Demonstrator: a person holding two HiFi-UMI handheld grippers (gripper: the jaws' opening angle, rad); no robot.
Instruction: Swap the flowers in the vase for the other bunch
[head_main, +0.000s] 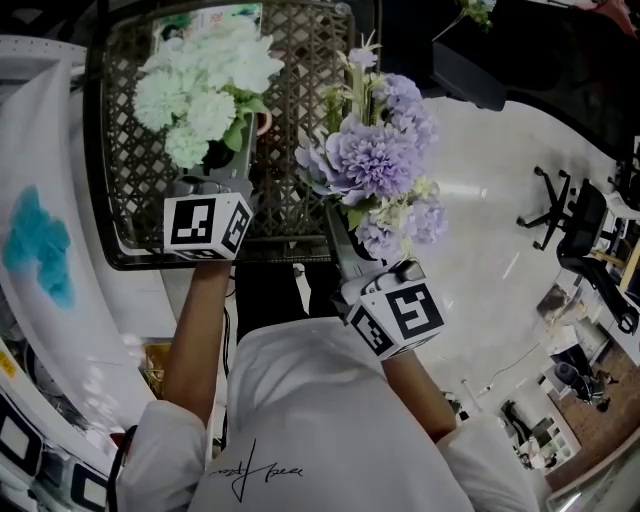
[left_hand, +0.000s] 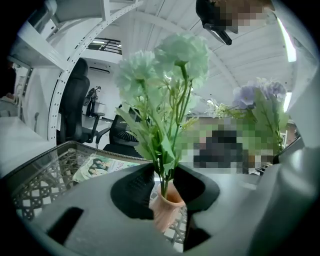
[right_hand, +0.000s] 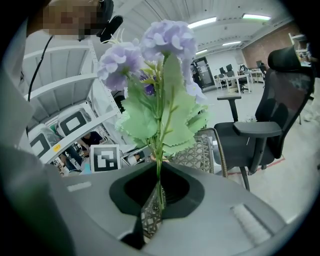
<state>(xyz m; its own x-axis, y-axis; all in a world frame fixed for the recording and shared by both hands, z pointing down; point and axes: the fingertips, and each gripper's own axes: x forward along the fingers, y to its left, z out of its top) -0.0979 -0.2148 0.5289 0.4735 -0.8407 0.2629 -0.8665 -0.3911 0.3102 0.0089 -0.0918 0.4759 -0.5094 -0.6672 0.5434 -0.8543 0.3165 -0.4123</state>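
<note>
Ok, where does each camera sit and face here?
Head view: on the person's head, steeply down at the lattice table; both arms and torso show.
Left gripper view: on the left gripper, facing along its jaws at the white bunch in the vase.
Right gripper view: on the right gripper, facing along its jaws at the gripped purple bunch.
Shared: the purple bunch shows in all three.

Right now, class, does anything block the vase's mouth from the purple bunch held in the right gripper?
Yes. The white bunch stands in the vase, its stems filling the mouth, and the left gripper's jaws flank those stems just above the rim.
</note>
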